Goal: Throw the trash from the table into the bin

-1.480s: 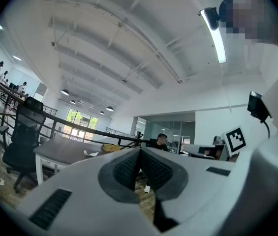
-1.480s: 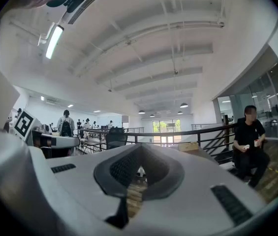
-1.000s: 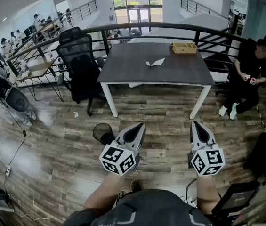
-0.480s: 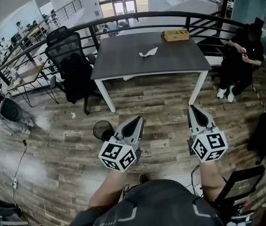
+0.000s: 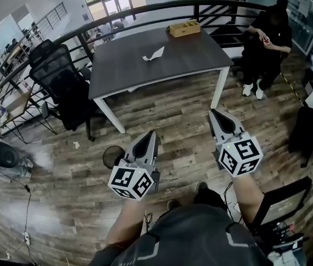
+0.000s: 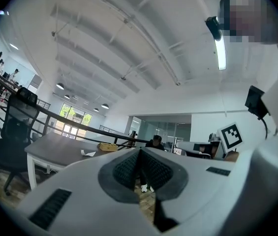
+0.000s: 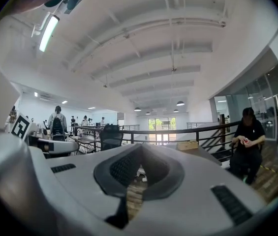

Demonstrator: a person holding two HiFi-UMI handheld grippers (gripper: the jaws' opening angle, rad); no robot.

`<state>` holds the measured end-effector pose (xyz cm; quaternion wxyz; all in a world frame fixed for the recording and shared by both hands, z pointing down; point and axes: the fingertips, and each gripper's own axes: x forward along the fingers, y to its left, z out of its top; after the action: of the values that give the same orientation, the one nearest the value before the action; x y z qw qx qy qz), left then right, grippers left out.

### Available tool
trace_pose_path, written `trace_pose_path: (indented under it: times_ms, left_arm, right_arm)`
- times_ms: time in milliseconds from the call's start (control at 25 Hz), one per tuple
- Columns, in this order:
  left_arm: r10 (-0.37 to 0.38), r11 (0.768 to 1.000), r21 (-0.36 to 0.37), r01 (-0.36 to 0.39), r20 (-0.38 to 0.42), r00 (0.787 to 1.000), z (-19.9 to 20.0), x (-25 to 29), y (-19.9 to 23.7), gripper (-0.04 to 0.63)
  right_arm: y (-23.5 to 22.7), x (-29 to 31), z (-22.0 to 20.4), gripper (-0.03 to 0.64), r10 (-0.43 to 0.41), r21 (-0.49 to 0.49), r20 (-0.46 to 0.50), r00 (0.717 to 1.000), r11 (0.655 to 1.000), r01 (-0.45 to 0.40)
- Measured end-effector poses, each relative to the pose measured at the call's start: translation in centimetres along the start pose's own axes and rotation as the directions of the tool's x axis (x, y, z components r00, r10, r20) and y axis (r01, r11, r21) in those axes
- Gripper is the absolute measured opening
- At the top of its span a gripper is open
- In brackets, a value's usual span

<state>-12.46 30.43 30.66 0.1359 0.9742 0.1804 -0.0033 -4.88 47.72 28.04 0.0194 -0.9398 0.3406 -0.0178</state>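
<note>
**Head view.** White paper scrap (image 5: 153, 54) near the middle of the dark table (image 5: 117, 73), at 12 o'clock from both tools and well apart from them. Wooden tray (image 5: 184, 28) at 1 o'clock of the scrap, near the table's far edge.

**Handling.** Judged light, thin and limp: easily crumpled, and easily slid or blown along the smooth top. No risk of breakage. Best taken at a raised fold or upturned corner, pinched from the side rather than pressed flat against the table.

**Bin and tools.** Round black bin (image 5: 113, 155) on the plank floor, at 9 o'clock of the left gripper (image 5: 148, 136) and just beside it. Right gripper (image 5: 215, 116) at 3 o'clock of the left, clearly apart from it. Both carried about level on extended forearms, tips toward 12 o'clock and the table. Jaws of each closed together, with nothing between them.
</note>
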Motion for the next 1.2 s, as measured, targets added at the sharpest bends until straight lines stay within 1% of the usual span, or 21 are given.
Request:
trace_pose_path:
  times_ms: [200,320,440,600,800,960,1040,1200]
  left_arm:
    - [0.020,1.000,0.004,-0.020,-0.010,1.000,-0.2,3.8,1.3,0.008]
    - [0.033,0.999,0.011,-0.032,-0.013,0.999,-0.3,7.5,2.0,0.008]
    - [0.033,0.999,0.019,-0.033,-0.008,0.999,0.0,11.5,2.4,0.008]
    - [0.045,0.998,0.036,-0.045,0.009,0.999,0.3,14.7,3.0,0.008]
    - [0.056,0.998,0.016,-0.056,0.023,0.998,1.4,21.9,3.9,0.008]
    - [0.080,0.997,0.016,-0.081,0.035,0.996,2.3,25.9,4.9,0.008]
    - [0.103,0.995,0.014,-0.104,0.041,0.994,2.4,27.2,5.7,0.008]
    - [0.140,0.990,0.014,-0.141,0.028,0.990,2.3,29.4,7.9,0.008]
  right_arm:
    - [-2.9,2.7,-0.2,0.008,0.000,0.010,0.000,1.000,1.000,0.000]
    - [-5.9,5.1,-0.1,0.008,0.010,0.016,0.007,1.000,1.000,-0.010]
    - [-9.0,7.5,0.2,0.008,0.020,0.021,0.015,1.000,1.000,-0.020]
    - [-11.2,9.5,0.0,0.009,0.039,0.011,0.022,0.999,0.999,-0.040]
    - [-16.9,13.8,-0.4,0.008,0.069,0.009,0.006,0.998,0.998,-0.069]
    - [-20.6,16.8,-1.3,0.009,0.087,0.008,-0.015,0.996,0.996,-0.087]
    - [-21.5,18.2,-1.0,0.009,0.103,0.005,-0.007,0.995,0.995,-0.103]
    - [-21.1,21.4,0.4,0.009,0.168,-0.033,0.019,0.986,0.985,-0.167]
